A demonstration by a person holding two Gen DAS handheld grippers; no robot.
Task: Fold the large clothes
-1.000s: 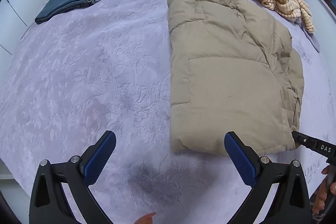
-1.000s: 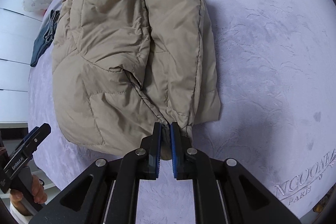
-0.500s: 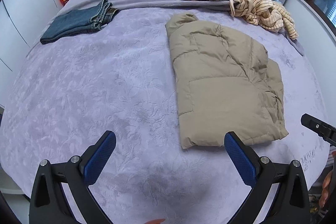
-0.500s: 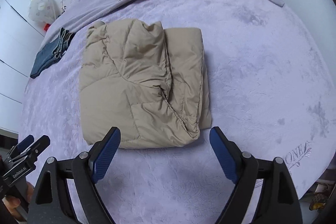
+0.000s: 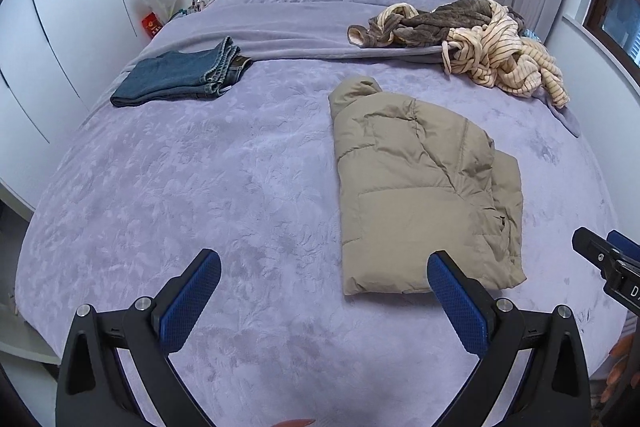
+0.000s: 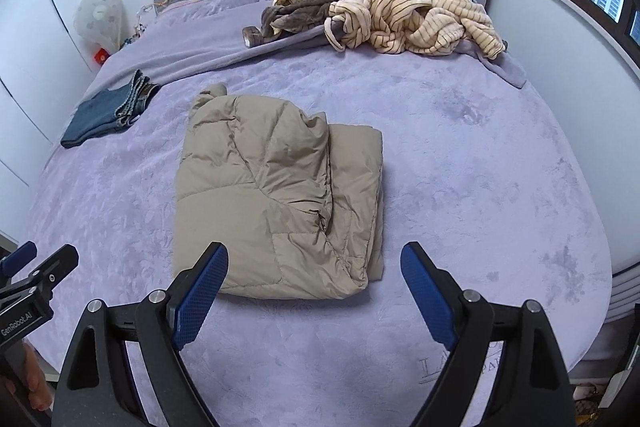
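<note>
I see my left gripper and right gripper both spread wide, empty; puffy quilted tan jacket folded rectangular at twelve o'clock on plush embossed bedspread

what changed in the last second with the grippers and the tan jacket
The right gripper let go of the puffer jacket's near corner, opened wide and pulled back. The left gripper, open throughout, pulled back as well. The jacket stayed folded in place on the bed; the jeans and striped pile did not move.

Both wrist views look headboard-ward from the bed's foot, probably raised, sharing the jacket.
</note>
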